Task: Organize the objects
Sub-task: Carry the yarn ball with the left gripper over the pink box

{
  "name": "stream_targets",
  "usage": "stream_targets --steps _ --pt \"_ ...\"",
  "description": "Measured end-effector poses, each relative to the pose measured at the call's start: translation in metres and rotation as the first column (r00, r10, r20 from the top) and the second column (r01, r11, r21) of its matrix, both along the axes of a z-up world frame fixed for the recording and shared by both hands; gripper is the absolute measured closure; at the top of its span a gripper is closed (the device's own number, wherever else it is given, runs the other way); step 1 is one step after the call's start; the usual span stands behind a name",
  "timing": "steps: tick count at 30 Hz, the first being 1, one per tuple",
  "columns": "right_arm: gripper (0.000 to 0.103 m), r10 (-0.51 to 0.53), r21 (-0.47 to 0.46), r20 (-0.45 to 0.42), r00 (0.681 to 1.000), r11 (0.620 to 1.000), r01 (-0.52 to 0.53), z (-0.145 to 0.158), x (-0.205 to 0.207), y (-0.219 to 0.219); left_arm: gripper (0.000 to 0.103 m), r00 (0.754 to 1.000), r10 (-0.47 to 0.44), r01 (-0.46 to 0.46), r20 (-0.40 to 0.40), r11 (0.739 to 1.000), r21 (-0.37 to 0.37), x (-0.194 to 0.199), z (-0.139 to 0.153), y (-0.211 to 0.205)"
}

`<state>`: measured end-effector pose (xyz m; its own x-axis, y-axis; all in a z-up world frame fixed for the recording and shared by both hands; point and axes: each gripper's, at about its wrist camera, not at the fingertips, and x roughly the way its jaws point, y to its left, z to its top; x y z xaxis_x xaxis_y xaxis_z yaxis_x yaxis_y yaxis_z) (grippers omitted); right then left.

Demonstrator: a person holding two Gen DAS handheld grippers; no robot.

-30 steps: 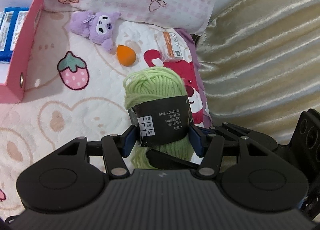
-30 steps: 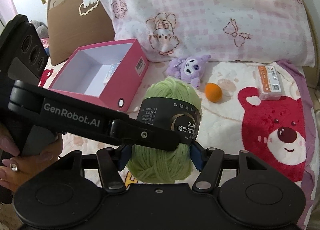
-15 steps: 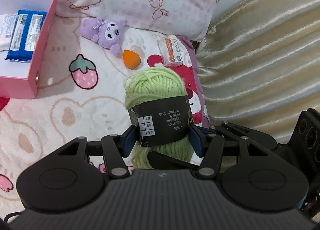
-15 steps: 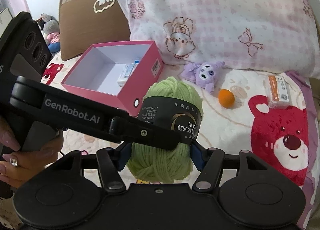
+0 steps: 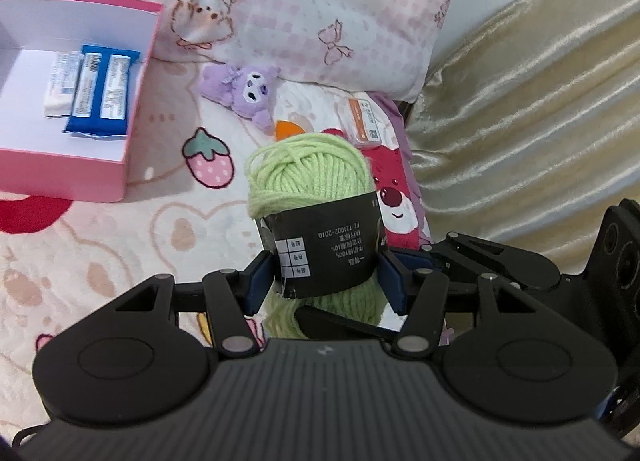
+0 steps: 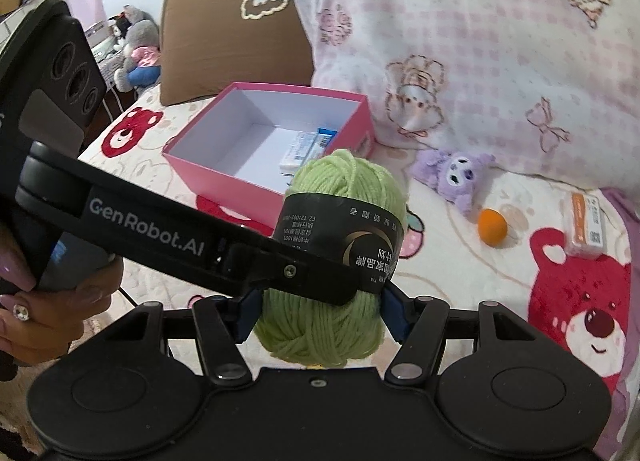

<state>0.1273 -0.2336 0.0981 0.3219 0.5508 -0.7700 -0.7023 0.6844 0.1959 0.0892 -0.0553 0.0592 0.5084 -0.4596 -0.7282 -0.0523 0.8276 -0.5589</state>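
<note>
Both grippers are shut on one green yarn ball (image 5: 308,177) with a black paper band. My left gripper (image 5: 324,281) clamps it at the band; my right gripper (image 6: 322,305) clamps it too, with the left gripper's arm crossing in front. The yarn (image 6: 344,181) hangs above the bedspread, to the right of an open pink box (image 5: 80,177) that holds blue and white packets (image 5: 102,95). The box also shows in the right wrist view (image 6: 224,177). A purple plush (image 6: 456,177), an orange egg-shaped sponge (image 6: 492,227) and a small orange-and-white packet (image 6: 586,227) lie on the bed.
A pink checked pillow (image 6: 480,41) stands behind the objects. A brown cushion (image 6: 232,37) is at the back left. A gold satin cover (image 5: 532,121) lies along the bed's right side. A hand (image 6: 36,325) holds the left gripper.
Both grippers have risen and drawn back with the yarn, and swung left toward the pink box, whose inside now shows more fully.
</note>
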Motion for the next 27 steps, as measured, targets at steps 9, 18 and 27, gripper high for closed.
stream_targets --steps 9,18,27 --pt "0.036 0.042 -0.021 0.044 0.998 0.999 -0.041 0.011 -0.012 0.023 0.048 0.998 0.046 -0.045 0.044 0.999 -0.021 -0.018 0.011 0.022" --pt "0.037 0.102 -0.057 0.108 0.989 0.994 -0.097 0.018 -0.019 0.053 0.048 0.991 0.104 -0.101 0.079 0.994 -0.042 -0.028 0.018 0.049" --pt "0.038 0.190 -0.104 0.148 0.970 0.979 -0.176 0.020 -0.013 0.092 0.048 0.979 0.184 -0.177 0.092 0.981 -0.078 -0.029 0.018 0.086"
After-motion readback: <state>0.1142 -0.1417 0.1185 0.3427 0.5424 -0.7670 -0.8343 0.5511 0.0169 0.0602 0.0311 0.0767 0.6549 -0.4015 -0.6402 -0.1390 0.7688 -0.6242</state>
